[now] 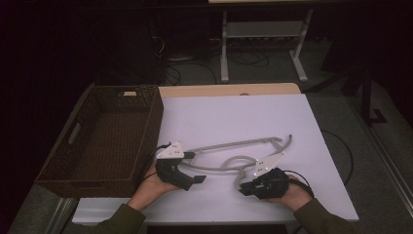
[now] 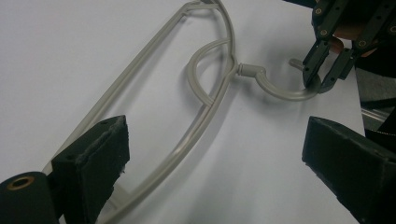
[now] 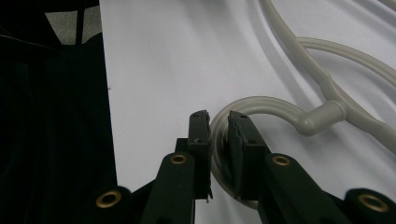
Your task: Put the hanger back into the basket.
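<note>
A grey plastic clothes hanger (image 1: 234,145) lies flat on the white table (image 1: 243,114), its hook (image 1: 237,179) pointing toward the person. My right gripper (image 1: 245,188) is shut on the curve of the hook (image 3: 261,102); in the right gripper view the tube sits pinched between the two black jaws (image 3: 219,119). My left gripper (image 1: 194,167) stands open at the hanger's left end. In the left gripper view its wide-apart jaws (image 2: 219,158) straddle the hanger's lower bar (image 2: 205,112), and the right gripper (image 2: 320,81) shows farther off on the hook (image 2: 280,93).
A dark brown wicker basket (image 1: 152,127) stands at the table's left side, and it looks to hold nothing. The table's near edge (image 3: 109,116) runs close to the right gripper. Cables and a white stand's legs (image 1: 224,58) lie on the floor behind.
</note>
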Demonstrator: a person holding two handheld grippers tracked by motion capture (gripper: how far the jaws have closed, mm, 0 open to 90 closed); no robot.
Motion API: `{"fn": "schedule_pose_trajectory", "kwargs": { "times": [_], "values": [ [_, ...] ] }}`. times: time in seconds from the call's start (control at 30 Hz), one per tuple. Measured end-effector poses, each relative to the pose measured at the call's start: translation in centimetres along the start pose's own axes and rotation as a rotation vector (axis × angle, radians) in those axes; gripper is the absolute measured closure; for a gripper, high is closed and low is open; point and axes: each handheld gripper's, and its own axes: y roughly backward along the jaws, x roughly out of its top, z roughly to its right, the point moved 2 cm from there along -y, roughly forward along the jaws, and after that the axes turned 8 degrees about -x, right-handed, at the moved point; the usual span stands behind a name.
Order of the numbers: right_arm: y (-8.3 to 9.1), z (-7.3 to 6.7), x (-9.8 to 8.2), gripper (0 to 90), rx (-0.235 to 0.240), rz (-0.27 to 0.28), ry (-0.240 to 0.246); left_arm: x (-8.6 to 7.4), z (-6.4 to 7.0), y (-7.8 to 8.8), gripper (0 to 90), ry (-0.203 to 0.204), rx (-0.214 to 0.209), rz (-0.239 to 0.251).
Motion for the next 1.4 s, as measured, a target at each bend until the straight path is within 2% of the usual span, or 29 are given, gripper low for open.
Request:
{"fn": "schedule_pose_trajectory", "kwargs": {
  "times": [0.07,0.13,0.3,0.4,0.47,0.53,0.93,1.1,1.23,1.4],
  "values": [
    [0.0,0.0,0.0,79.0,0.001,0.0,0.002,0.2,-0.3,-0.7,8.6,-0.014,-0.019,-0.015],
    [0.0,0.0,0.0,79.1,0.003,0.0,0.002,0.2,-0.5,-1.4,14.1,-0.021,-0.037,-0.043],
    [0.1,0.1,0.2,79.1,0.01,0.002,0.005,0.4,-1.3,-2.9,19.4,-0.054,-0.048,-0.104],
    [0.3,0.1,0.3,79.1,0.014,0.007,0.014,0.5,-1.6,-3.5,26.9,-0.059,-0.059,-0.134],
    [0.3,0.1,0.3,79.0,0.017,0.01,0.013,0.5,-1.8,-4.1,28.6,-0.068,-0.06,-0.161],
    [0.4,0.2,0.4,79.0,0.019,0.014,0.011,0.6,-1.9,-4.8,33.4,-0.06,-0.074,-0.186],
    [0.6,0.3,0.6,79.0,0.027,0.024,0.01,1.1,-2.1,-6.0,53.2,-0.117,-0.082,-0.237],
    [0.9,0.4,0.8,79.0,0.026,0.035,0.012,1.1,-2.2,-6.6,57.5,-0.122,-0.095,-0.265],
    [1.1,0.4,1.0,79.0,0.026,0.046,0.014,1.2,-2.1,-6.9,64.6,-0.124,-0.11,-0.274],
    [1.2,0.4,1.1,79.0,0.029,0.049,0.011,1.3,-2.2,-7.0,69.1,-0.13,-0.102,-0.278]
  ]
}}
